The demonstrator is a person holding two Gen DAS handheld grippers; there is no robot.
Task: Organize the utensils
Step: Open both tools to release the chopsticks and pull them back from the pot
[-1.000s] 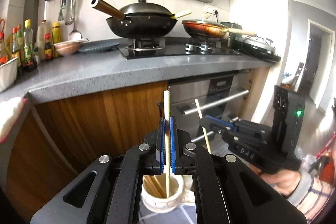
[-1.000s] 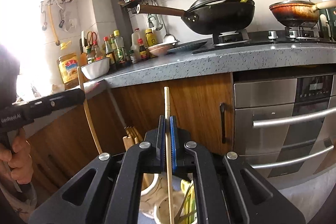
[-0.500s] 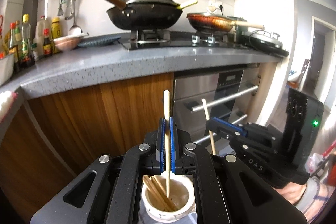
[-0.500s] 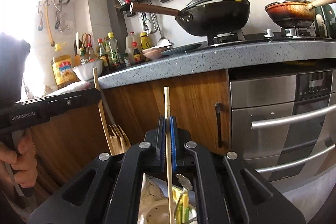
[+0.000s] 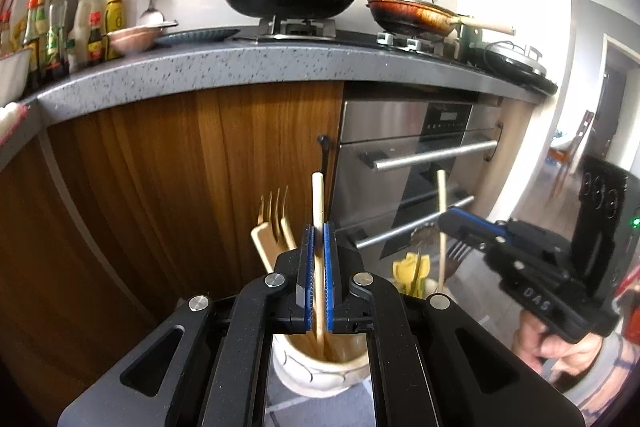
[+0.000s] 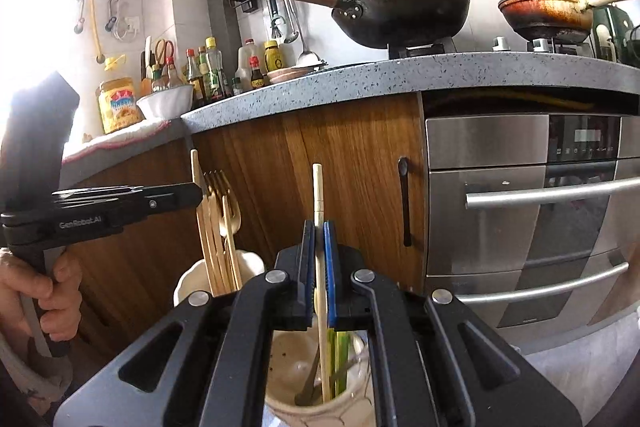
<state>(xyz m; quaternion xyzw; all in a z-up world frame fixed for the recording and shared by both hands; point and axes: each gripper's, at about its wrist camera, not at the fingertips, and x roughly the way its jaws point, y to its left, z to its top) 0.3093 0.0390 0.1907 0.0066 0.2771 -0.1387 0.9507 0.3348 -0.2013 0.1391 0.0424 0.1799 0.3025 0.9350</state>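
Pointing downward, left gripper (image 5: 316,247) and right gripper (image 6: 319,247) each pinch a chopstick (image 5: 317,199), now lower into ceramic holders (image 5: 320,371).

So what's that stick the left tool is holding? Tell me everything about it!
It is a chopstick, thin, straight and pale, like light wood or bamboo, with a squared top end. The left tool is shut on it, blue pads pressing both sides around its middle. It stands nearly upright, the top poking above the pads. Its lower end dips into a cream ceramic holder below, which already holds wooden forks. Whether the tip touches the bottom is hidden.
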